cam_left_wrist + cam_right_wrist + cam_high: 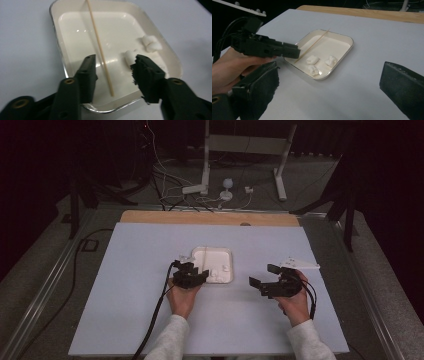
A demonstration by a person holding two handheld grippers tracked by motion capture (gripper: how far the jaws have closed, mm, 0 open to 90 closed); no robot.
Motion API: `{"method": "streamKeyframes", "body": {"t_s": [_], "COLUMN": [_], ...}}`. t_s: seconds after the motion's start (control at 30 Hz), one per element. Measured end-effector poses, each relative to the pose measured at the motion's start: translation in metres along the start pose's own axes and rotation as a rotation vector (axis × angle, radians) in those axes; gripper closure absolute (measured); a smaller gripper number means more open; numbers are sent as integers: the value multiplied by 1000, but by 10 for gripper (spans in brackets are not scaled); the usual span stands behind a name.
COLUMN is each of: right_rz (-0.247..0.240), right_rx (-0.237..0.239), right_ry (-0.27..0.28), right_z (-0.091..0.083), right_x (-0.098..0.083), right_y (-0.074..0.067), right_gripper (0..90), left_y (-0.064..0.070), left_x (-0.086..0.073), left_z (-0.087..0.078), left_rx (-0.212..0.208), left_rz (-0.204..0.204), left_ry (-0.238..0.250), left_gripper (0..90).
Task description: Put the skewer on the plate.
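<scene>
- Over at the near-left edge of the shallow white rectangular tray (58, 47), the left gripper (113, 67) hangs with its black jaws partly apart, straddling the thin wooden skewer (100, 47) without pinching it.
- That skewer lies loose in the tray, its far end leaning on the far rim and its near tip down on the tray floor.
- Three small white marshmallows (312, 60) sit in the tray's right part: one is just beside the left gripper's right jaw tip and the other two are together by the right wall.
- Looks like the step in hand is picking up the skewer; nothing's gripped yet.
- Next move probably calls for closing squarely on the stick, since it's thin and could roll.
- Meanwhile, the right gripper (329, 82) waits on the pale grey table (125, 310) right of the tray, jaws wide and empty.
</scene>
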State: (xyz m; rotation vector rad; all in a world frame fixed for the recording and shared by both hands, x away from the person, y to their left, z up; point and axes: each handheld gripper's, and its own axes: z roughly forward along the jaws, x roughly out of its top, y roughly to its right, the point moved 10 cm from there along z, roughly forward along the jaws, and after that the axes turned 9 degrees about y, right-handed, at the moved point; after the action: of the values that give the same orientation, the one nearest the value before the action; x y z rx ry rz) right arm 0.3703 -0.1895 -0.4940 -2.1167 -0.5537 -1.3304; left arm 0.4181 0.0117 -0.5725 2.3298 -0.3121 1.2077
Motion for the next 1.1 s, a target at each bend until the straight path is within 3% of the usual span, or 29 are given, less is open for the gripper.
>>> {"method": "streamKeyframes", "body": {"t_s": [0.17, 0.3, 0.43, 0.53, 0.7, 0.83, 1.1], "right_rz": [-4, -23, -38, -36, -51, -71, -76], "right_rx": [-3, -11, -23, -21, -25, -31, -44], "right_ry": [5, 2, 6, 14, 22, 35, 74], "right_z": [-1, -3, -5, -7, -11, -17, -32], "right_x": [0, -1, -2, -3, -5, -10, -16], "right_y": [1, 1, 2, 2, 1, 3, 10], "right_gripper": [24, 23, 15, 15, 15, 15, 0], "left_y": [3, 0, -2, -6, -10, -15, -33], "left_x": [16, 26, 35, 40, 46, 45, 43], "left_z": [-14, -31, -52, -67, -90, -104, -133], "left_rx": [-40, -52, -94, -97, -103, -99, -73], "left_rz": [11, 46, 79, 102, 140, 195, 245], "left_ry": [78, 117, 146, 169, 219, 240, 308], "left_gripper": [317, 180, 97, 19, 7, 6, 6]}}
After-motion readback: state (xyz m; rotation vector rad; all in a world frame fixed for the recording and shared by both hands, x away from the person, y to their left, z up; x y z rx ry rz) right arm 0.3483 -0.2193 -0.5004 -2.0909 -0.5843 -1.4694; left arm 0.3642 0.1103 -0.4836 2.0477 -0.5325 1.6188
